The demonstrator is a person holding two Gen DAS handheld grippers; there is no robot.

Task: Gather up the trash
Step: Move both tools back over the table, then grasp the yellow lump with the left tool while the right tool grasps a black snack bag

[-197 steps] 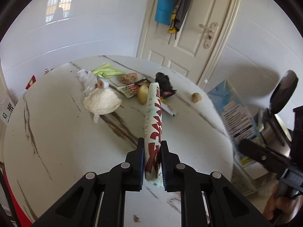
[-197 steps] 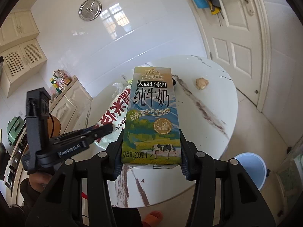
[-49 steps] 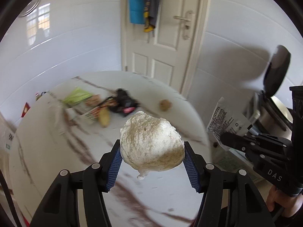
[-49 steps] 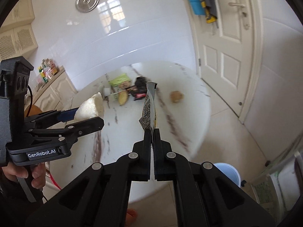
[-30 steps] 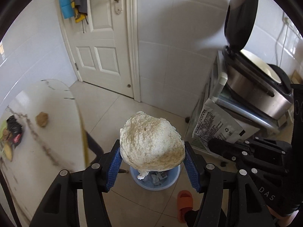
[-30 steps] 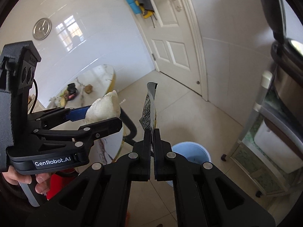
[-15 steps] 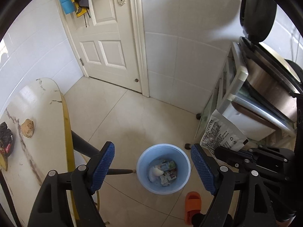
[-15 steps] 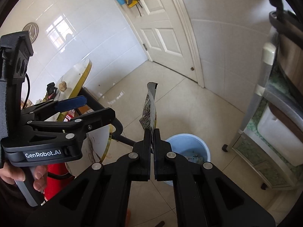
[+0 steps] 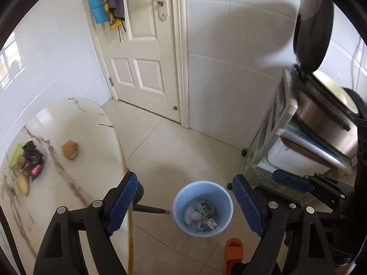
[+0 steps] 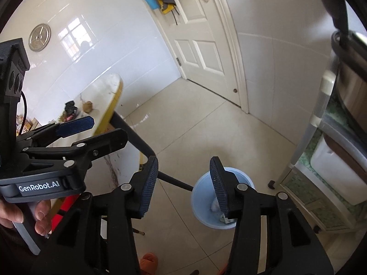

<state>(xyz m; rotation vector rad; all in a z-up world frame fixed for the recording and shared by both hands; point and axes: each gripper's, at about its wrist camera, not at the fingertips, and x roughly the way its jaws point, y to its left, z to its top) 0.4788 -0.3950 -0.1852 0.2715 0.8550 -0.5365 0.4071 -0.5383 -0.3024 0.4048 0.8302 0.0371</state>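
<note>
Dropped wrapper now lies in bin (image 9: 178,215) below right tool (image 10: 184,178).

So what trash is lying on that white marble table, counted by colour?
Brown lumpy piece: 1
Black crumpled wrapper: 1
Green flat wrapper: 1
Yellowish oblong piece: 1
Total: 4 that can be told apart; the blurred pile at the far edge may hide more.
</note>
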